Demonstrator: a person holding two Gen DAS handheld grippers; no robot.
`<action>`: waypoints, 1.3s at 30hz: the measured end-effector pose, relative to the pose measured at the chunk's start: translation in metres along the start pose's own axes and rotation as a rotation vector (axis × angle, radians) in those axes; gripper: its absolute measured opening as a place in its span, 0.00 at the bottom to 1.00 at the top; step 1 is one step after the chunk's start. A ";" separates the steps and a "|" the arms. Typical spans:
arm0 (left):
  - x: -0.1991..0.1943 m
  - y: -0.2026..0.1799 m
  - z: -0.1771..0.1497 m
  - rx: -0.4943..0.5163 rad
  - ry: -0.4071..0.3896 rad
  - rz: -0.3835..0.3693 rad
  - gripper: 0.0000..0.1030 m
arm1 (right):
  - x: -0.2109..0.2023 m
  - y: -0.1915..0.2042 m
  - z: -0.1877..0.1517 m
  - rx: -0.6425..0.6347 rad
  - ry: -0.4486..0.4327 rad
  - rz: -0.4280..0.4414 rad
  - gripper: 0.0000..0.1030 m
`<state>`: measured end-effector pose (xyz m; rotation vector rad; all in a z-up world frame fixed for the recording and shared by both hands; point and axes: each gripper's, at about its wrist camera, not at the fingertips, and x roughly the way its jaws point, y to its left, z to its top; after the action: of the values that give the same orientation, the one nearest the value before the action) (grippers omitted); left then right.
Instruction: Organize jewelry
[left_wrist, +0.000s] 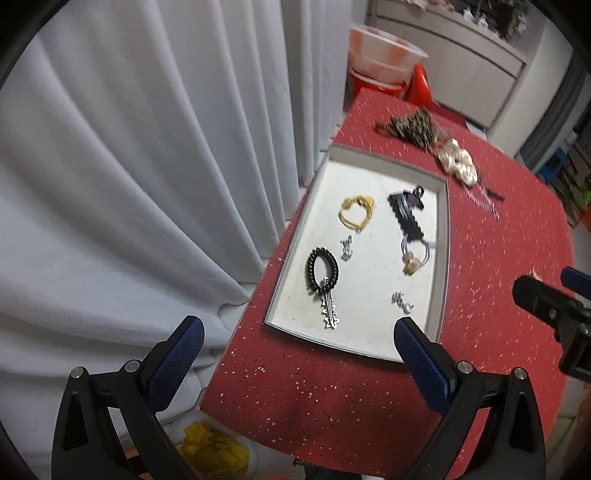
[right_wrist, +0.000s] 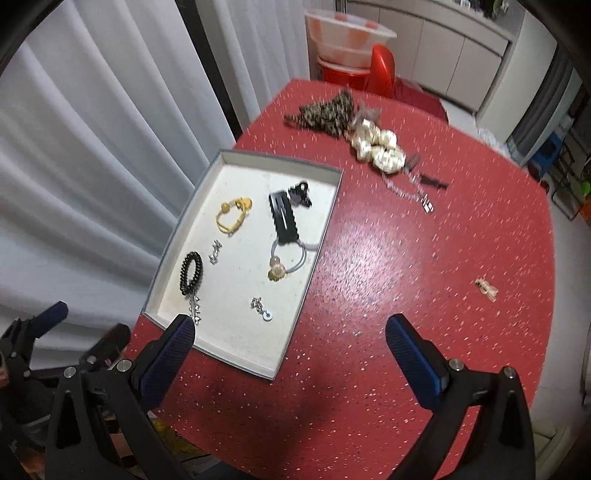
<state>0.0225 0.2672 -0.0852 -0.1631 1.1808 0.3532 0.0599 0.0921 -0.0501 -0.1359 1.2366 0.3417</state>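
Observation:
A shallow grey tray (left_wrist: 441, 258) (right_wrist: 325, 236) with a white floor lies on the red speckled table (left_wrist: 498, 266) (right_wrist: 406, 277). In it are a yellow cord bracelet (left_wrist: 355, 209) (right_wrist: 232, 215), a black bead bracelet with a silver pendant (left_wrist: 320, 271) (right_wrist: 191, 273), a black hair clip (left_wrist: 406, 216) (right_wrist: 282, 216), a hair tie with a charm (left_wrist: 415, 254) (right_wrist: 284, 264) and small silver pieces (left_wrist: 402, 302) (right_wrist: 261, 308). My left gripper (left_wrist: 297, 332) is open and empty before the tray's near edge. My right gripper (right_wrist: 290, 336) is open and empty over the table right of the tray.
Beyond the tray lie a leopard-print scrunchie (left_wrist: 410, 127) (right_wrist: 328, 109), a cream scrunchie (left_wrist: 458, 160) (right_wrist: 378, 147) and a silver chain piece (right_wrist: 413, 190). A small pale item (right_wrist: 487, 288) lies at the right. A white curtain (left_wrist: 147, 166) hangs at the left. Red stools (right_wrist: 354, 66) stand behind.

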 end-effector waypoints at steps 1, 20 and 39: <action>-0.006 0.001 -0.001 -0.009 -0.010 0.003 1.00 | -0.006 -0.001 -0.001 -0.005 -0.014 0.000 1.00; -0.074 -0.017 -0.017 -0.030 -0.117 0.037 1.00 | -0.074 -0.010 -0.019 -0.068 -0.139 -0.021 1.00; -0.098 -0.026 -0.029 -0.023 -0.150 0.040 1.00 | -0.091 -0.018 -0.029 -0.037 -0.178 -0.030 1.00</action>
<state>-0.0261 0.2156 -0.0070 -0.1305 1.0336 0.4075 0.0133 0.0507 0.0244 -0.1520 1.0519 0.3431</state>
